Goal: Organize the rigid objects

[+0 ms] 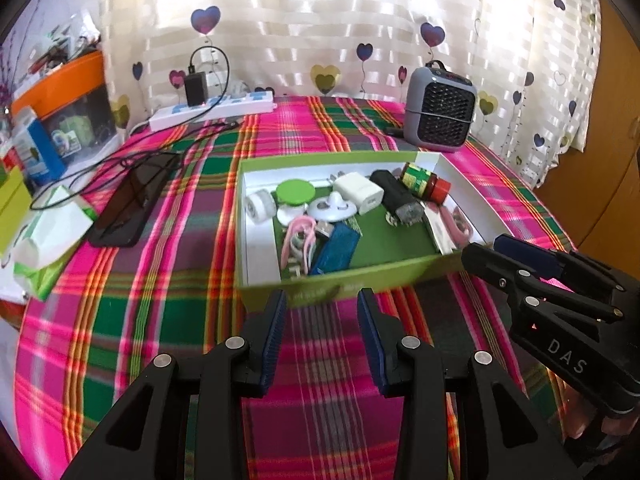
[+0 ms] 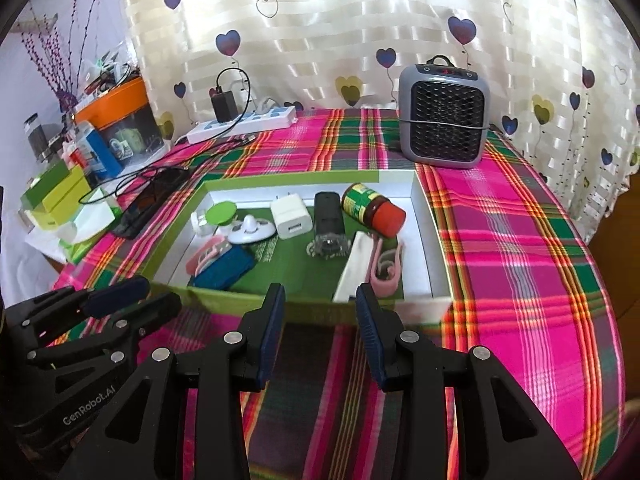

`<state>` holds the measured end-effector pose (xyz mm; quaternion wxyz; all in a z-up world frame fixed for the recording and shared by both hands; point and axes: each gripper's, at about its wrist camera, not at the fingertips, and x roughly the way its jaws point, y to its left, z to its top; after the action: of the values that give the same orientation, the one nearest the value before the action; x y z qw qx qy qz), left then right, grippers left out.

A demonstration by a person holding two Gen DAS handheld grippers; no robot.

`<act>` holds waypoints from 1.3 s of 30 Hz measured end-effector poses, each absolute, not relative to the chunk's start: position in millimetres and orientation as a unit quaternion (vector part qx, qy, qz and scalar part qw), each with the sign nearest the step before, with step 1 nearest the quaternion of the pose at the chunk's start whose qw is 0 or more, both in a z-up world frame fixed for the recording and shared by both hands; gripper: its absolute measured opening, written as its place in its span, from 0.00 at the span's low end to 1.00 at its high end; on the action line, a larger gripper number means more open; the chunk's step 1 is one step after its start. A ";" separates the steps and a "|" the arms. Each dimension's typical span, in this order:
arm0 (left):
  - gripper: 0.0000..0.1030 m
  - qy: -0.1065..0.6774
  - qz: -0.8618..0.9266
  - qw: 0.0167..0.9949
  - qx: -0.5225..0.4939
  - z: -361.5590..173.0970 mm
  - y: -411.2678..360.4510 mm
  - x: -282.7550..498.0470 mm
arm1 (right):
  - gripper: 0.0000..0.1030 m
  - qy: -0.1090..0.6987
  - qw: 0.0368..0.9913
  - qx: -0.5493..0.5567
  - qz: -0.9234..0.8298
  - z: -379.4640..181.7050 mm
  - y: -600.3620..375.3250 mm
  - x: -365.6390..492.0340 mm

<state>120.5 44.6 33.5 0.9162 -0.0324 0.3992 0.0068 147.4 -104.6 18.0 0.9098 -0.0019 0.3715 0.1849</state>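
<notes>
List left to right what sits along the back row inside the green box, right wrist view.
Green round lid → white USB charger → black flashlight → red-capped bottle.

I was in a home, in a lived-in room. A white curtain [image 2: 320,32] with purple hearts hung behind my desk [image 2: 520,240], which wore a bright pink and green checked cloth. A small grey heater [image 2: 442,120] stood at the back. A white power strip [image 1: 212,110] held a black charger. Boxes and a clear tub with an orange lid [image 1: 64,80] were piled at the side.
</notes>
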 end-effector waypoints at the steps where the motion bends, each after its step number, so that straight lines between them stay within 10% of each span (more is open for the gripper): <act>1: 0.35 0.399 0.009 0.916 -0.030 33.0 43.7 116.7 | 0.37 0.370 0.911 -0.003 0.183 18.2 -104.8 143.5; 39: 0.35 0.419 0.042 0.907 -0.016 -5.8 17.4 64.8 | 0.48 0.417 0.898 -0.038 0.134 -21.4 -114.0 87.3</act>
<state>64.8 17.4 -5.8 0.9070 -0.0161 0.4188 0.0423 87.3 -114.0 -21.4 0.8981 -0.0376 0.4171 0.1342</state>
